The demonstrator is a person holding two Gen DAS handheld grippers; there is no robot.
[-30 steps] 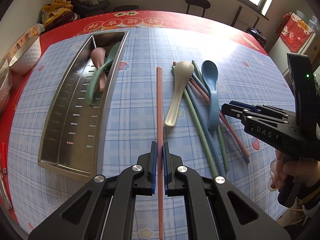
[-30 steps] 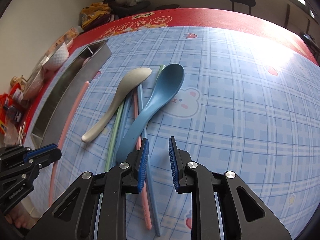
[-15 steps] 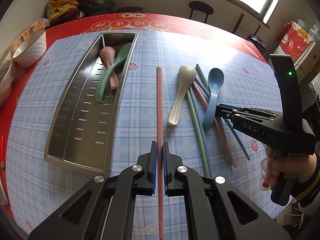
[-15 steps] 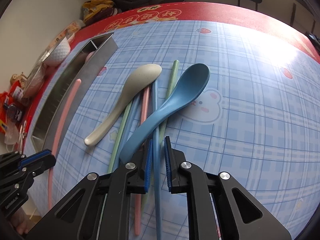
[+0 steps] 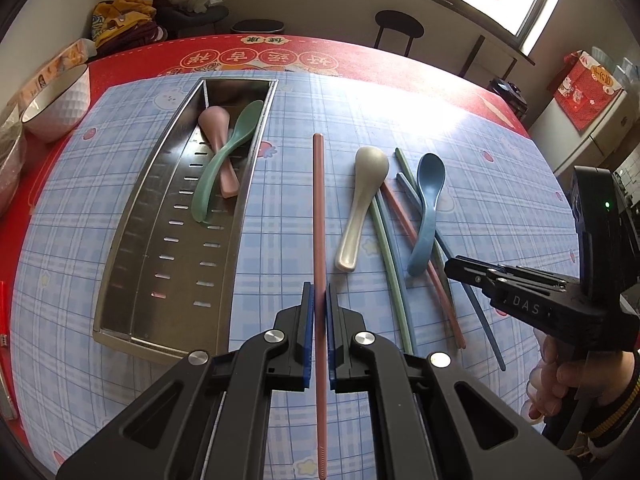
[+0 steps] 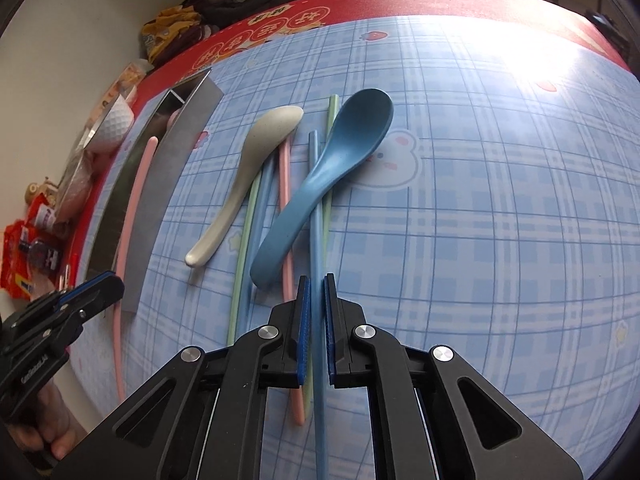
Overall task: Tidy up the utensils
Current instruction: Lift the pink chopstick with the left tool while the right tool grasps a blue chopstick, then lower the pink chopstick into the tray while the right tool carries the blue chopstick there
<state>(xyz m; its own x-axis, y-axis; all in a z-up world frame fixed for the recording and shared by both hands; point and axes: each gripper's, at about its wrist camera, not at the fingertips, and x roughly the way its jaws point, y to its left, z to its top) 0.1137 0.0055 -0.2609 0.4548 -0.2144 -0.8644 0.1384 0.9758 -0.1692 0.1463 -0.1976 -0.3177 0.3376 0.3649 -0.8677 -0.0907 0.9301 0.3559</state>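
My left gripper [image 5: 319, 300] is shut on a pink chopstick [image 5: 319, 208] and holds it above the blue checked cloth, right of the steel tray [image 5: 132, 276]. The tray holds a pink spoon [image 5: 218, 136] and a green spoon [image 5: 224, 152]. My right gripper [image 6: 316, 292] is shut on a blue chopstick [image 6: 316, 208] that lies in the pile. The pile has a blue spoon [image 6: 344, 140], a cream spoon [image 6: 248, 168], a pink chopstick [image 6: 285, 184], green chopsticks [image 6: 242, 248] and another blue chopstick [image 6: 262, 200].
A white bowl [image 5: 56, 104] stands at the table's far left edge. Snack packets [image 6: 28, 248] lie beyond the tray. The red table border [image 5: 320, 56] runs along the far side. A stool [image 5: 398, 32] stands behind the table.
My right gripper has closed on the blue chopstick after moving over the pile. My left gripper has lifted, still holding the pink chopstick.
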